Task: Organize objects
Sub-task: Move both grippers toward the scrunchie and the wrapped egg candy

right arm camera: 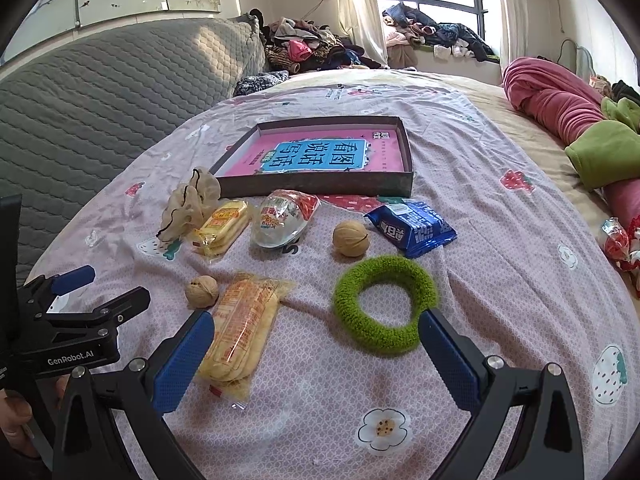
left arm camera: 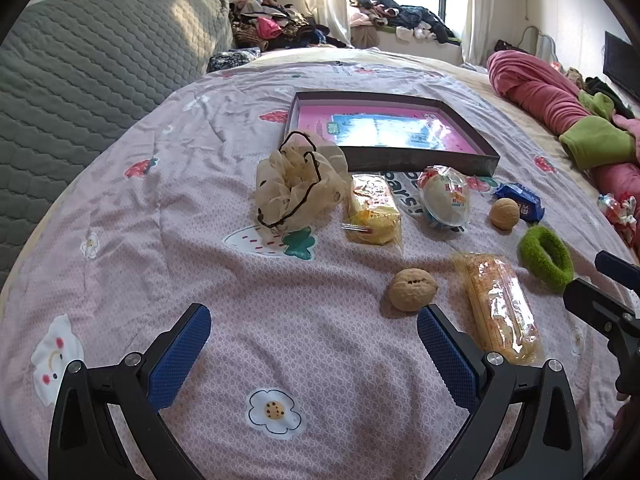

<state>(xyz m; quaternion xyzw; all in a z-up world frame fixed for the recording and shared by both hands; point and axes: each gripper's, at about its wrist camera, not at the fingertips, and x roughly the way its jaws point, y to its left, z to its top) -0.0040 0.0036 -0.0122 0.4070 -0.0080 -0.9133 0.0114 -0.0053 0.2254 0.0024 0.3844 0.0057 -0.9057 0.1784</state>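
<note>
A shallow dark box (left arm camera: 420,158) (right arm camera: 320,189) with a pink book inside lies on the pink bedspread. In front of it lie a beige scrunchie (left arm camera: 298,190) (right arm camera: 188,208), a yellow cracker pack (left arm camera: 372,210) (right arm camera: 222,226), a clear egg-shaped snack (left arm camera: 444,198) (right arm camera: 280,220), two walnuts (left arm camera: 412,290) (right arm camera: 351,239), a long orange cracker pack (left arm camera: 500,308) (right arm camera: 244,324), a blue snack pack (right arm camera: 412,229) and a green scrunchie (left arm camera: 546,258) (right arm camera: 384,304). My left gripper (left arm camera: 314,324) is open and empty, near the walnut. My right gripper (right arm camera: 316,330) is open and empty, between the long pack and green scrunchie.
A grey quilted headboard (left arm camera: 88,68) stands at the left. A rolled pink and green blanket (right arm camera: 580,128) lies along the bed's right side, with red candy wrappers (right arm camera: 620,244) near it. Clothes are piled by the window (right arm camera: 432,36).
</note>
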